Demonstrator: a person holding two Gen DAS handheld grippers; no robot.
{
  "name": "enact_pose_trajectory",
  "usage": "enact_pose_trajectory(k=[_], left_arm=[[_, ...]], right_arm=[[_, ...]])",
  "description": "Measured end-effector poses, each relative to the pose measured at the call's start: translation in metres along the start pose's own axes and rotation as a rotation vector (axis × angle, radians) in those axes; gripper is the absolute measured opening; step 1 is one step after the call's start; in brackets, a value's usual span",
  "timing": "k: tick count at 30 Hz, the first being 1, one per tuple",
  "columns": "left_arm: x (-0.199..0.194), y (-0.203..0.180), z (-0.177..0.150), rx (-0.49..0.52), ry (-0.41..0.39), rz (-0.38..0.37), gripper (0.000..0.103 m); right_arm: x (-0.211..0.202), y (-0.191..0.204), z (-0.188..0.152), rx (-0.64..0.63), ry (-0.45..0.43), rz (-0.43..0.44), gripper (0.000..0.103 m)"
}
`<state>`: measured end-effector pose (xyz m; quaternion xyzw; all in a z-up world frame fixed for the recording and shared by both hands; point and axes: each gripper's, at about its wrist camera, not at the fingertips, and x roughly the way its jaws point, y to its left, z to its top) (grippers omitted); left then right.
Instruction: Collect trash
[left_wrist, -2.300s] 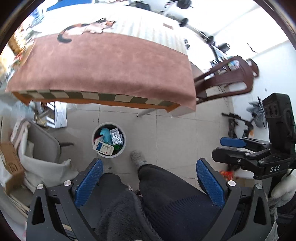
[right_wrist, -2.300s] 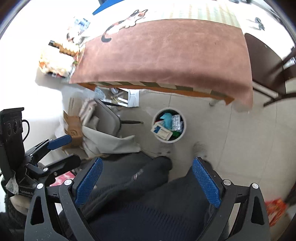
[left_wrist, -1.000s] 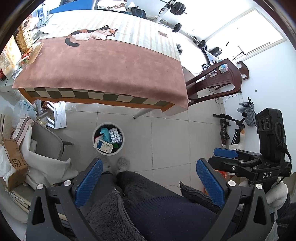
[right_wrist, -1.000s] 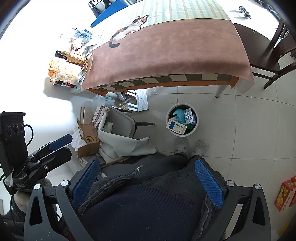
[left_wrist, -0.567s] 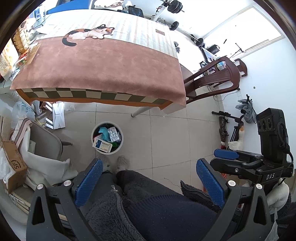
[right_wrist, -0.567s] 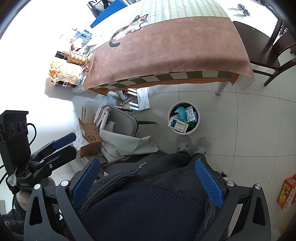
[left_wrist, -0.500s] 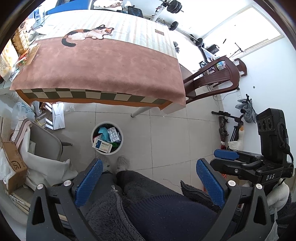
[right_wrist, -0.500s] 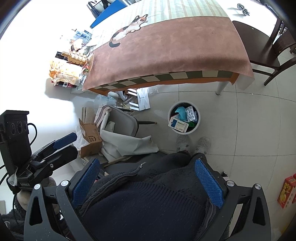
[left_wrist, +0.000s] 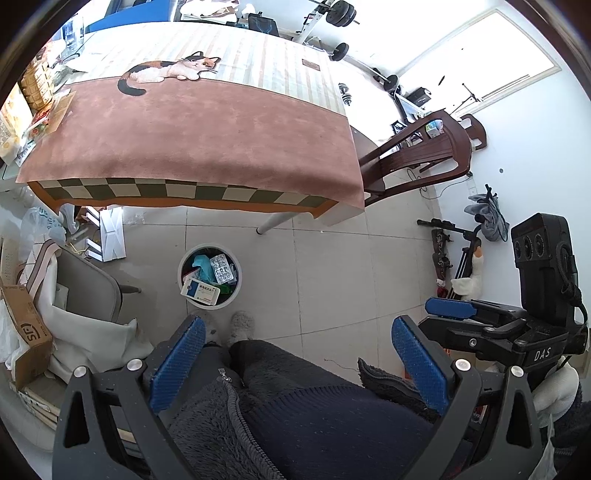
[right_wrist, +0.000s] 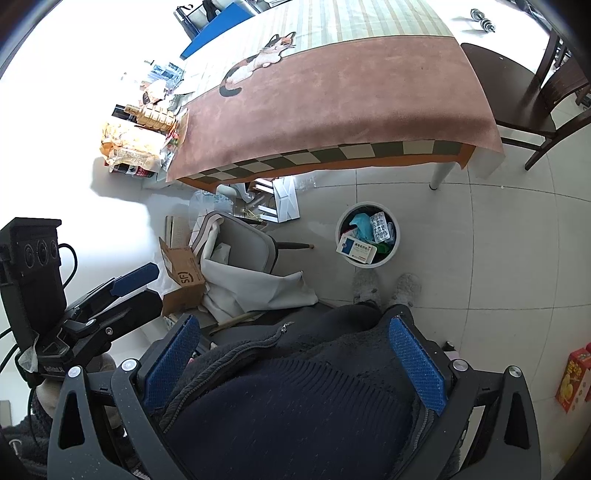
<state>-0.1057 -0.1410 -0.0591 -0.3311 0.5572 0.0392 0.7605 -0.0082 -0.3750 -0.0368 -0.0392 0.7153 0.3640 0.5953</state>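
Both views have pulled back since 2.3 s ago: the bin sits smaller and higher in frame, and my 2 slippered feet now show just below it. My left tool is spread wide with nothing between its blue pads, hanging over my dark lap at the bottom of its view. My right tool is spread the same way, also holding nothing.

At centre left of the left view, the white trash bin stands on the tiled floor, holding a white-and-blue box, a blister pack and teal wrapping. Its rim is near my toes and apart from the table leg above it.

Across the upper half, the surface carries a brown cloth with a checkered hanging edge. Open tile runs right of the bin toward the wooden chair. At left, a grey chair and a cardboard box crowd that side. At lower right of the right view, a red carton lies on the floor.
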Motion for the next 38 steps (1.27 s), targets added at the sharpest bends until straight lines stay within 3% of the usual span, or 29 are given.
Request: enact_pose_trajectory(k=[38], left_arm=[[-0.0059,-0.0072,-0.0018,-0.004,-0.025,0.02,0.103]], right_arm=[[-0.0012,0.0083,-0.0083,-0.004,0.002,0.008,0.103]])
